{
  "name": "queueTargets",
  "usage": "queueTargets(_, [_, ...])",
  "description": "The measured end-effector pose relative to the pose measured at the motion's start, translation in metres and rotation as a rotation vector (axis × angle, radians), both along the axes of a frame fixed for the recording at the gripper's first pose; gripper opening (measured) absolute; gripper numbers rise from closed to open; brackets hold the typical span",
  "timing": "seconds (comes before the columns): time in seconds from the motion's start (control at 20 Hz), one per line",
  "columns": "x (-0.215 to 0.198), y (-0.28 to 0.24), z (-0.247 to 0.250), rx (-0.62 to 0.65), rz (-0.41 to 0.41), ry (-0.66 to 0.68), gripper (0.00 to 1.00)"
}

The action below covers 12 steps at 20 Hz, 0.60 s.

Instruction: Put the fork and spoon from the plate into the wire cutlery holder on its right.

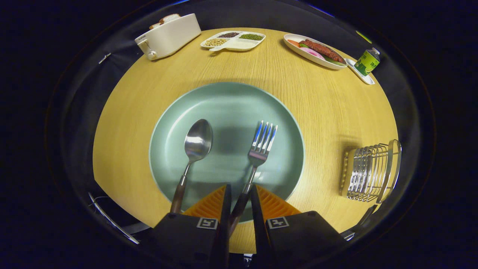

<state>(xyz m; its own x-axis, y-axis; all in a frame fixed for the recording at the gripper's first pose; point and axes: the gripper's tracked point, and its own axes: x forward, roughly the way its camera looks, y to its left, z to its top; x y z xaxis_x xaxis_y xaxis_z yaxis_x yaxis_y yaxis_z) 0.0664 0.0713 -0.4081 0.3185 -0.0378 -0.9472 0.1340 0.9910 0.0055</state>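
Note:
A metal fork (259,149) and a metal spoon (197,142), both with dark handles, lie on a pale green plate (224,101) on the round wooden table. The spoon is to the left of the fork. My gripper (240,192) hangs low over the plate's near rim, its fingers close together on either side of the fork's handle. A narrow gap shows on each side of the handle, so the gripper is open and not pressing on it. The wire cutlery holder (369,172) stands on the table to the right of the plate.
At the table's far side stand a white toaster (168,35) with bread, a divided dish of beans (233,40), an oval plate of food (315,50) and a small green bottle (368,61) on a tray. Bare wood lies between the plate and the holder.

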Motion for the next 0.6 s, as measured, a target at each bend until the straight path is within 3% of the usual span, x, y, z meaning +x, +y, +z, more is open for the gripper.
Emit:
queueTargets(0.15, [-0.002,-0.008,0.006,0.045,-0.029,0.015,0.13])
queueTargets(0.3, [0.001,-0.006,0.006,0.083,-0.006,0.005,0.09])
queueTargets(0.6, [0.006,-0.019,0.055,0.148,-0.009,-0.065,0.09])
